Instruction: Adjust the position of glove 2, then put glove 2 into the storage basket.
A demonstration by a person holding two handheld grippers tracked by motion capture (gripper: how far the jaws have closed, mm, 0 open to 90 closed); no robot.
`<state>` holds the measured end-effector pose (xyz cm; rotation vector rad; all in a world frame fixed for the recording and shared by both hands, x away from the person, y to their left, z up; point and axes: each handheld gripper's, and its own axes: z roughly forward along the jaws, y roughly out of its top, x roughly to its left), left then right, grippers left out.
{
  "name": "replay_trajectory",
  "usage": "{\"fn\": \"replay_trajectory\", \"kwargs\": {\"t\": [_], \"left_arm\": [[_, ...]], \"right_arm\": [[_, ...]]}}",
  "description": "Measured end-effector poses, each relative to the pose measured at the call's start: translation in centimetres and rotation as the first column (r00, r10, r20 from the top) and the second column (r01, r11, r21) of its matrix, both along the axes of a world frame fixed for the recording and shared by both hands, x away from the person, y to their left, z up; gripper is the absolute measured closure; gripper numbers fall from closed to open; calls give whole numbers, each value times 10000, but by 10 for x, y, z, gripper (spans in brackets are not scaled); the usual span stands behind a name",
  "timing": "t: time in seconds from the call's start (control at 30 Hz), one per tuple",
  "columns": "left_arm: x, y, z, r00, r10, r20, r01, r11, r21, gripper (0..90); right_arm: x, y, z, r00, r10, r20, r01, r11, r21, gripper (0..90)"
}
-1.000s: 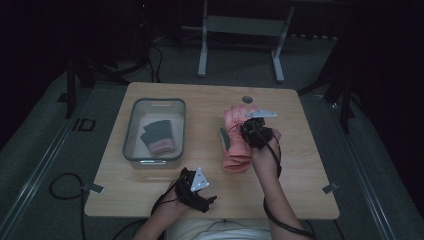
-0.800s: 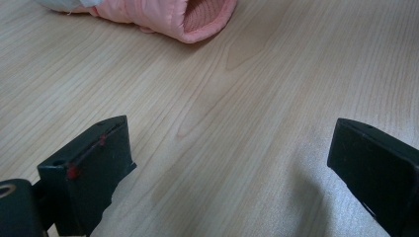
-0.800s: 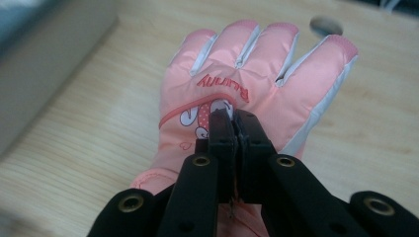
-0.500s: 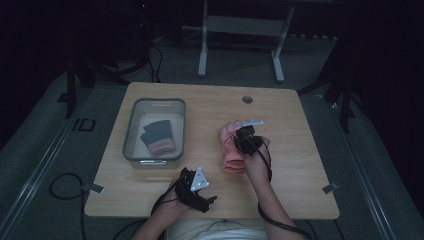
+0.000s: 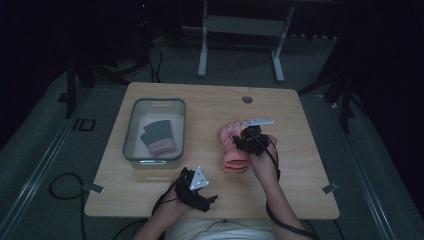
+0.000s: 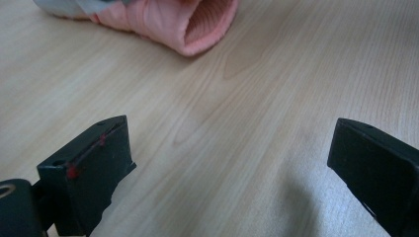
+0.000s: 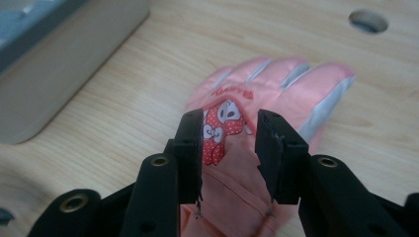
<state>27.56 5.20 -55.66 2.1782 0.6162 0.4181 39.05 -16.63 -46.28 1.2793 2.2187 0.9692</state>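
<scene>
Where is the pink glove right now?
In the high view the pink glove lies flat on the table, right of the grey bin and under the right gripper, cuff toward the person; the cable hole is just beyond it.

The high view looks forward and down from above the person's side of the desk (image 5: 150, 200), far enough back to take in the whole top, the floor around it and a metal frame (image 5: 240, 30) beyond. The left gripper view sits low and close over the bare wood, looking along its own two black jaws, which stand wide apart at the bottom edge, toward the cuff of a pink glove (image 6: 188, 22) at the top. The right gripper view hangs close over that same glove (image 7: 276, 84), facing down along its jaws, with a grey bin (image 7: 59, 54) at upper left. All three views share the glove and the desk around it.
</scene>
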Motion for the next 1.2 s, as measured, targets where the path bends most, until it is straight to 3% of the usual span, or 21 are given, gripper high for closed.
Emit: {"fn": "replay_trajectory", "kwargs": {"t": [0.1,0.17,0.23,0.27,0.33,0.43,0.6,0.63,0.67,0.7,0.8,0.93,1.0,1.03,1.2], "left_arm": [[-1,0,3,9999,39,164,-37,9999,-115,33],[0,1,11,9993,314,189,-300,9973,-667,37],[0,1,17,9986,505,149,-492,9956,-801,43],[0,2,21,9987,503,-59,-507,9936,-1012,46],[2,1,25,9975,509,-481,-557,9930,-1042,62],[7,-2,34,9949,612,-804,-708,9898,-1233,62],[14,-5,44,9954,615,-729,-710,9880,-1369,63],[22,-9,49,9970,591,-500,-650,9900,-1251,63],[26,-12,50,9973,574,-467,-626,9908,-1196,67],[30,-14,51,9974,526,-496,-581,9914,-1176,67],[37,-19,55,9971,553,-517,-604,9928,-1035,67],[53,-31,71,9971,743,-129,-751,9944,-741,110],[58,-34,74,9968,790,-116,-796,9946,-659,131],[70,-39,84,9962,870,4,-868,9947,-545,131],[93,-40,97,9918,1266,-167,-1277,9858,-1089,152]], "right_arm": [[-3,-10,8,9997,214,112,-216,9997,122,630],[-4,-16,10,9992,391,121,-393,9992,105,622],[-4,-24,12,9984,531,191,-532,9986,38,624],[-4,-27,12,9982,572,168,-573,9983,58,624],[-4,-34,13,9976,656,217,-658,9978,54,625],[-2,-44,13,9956,892,284,-891,9960,-42,618],[0,-54,14,9925,1163,369,-1160,9932,-120,619],[0,-54,14,9925,1163,369,-1160,9932,-120,624],[0,-59,12,9845,1636,626,-1622,9864,-270,654],[0,-61,11,9834,1708,615,-1696,9852,-242,671],[0,-64,10,9841,1680,580,-1668,9857,-239,694],[1,-68,11,9860,1511,710,-1510,9885,-70,700],[2,-68,11,9855,1523,754,-1522,9883,-66,700],[2,-68,12,9844,1555,827,-1554,9878,-79,700],[6,-62,18,9825,1487,1126,-1489,9888,-66,703]]}}
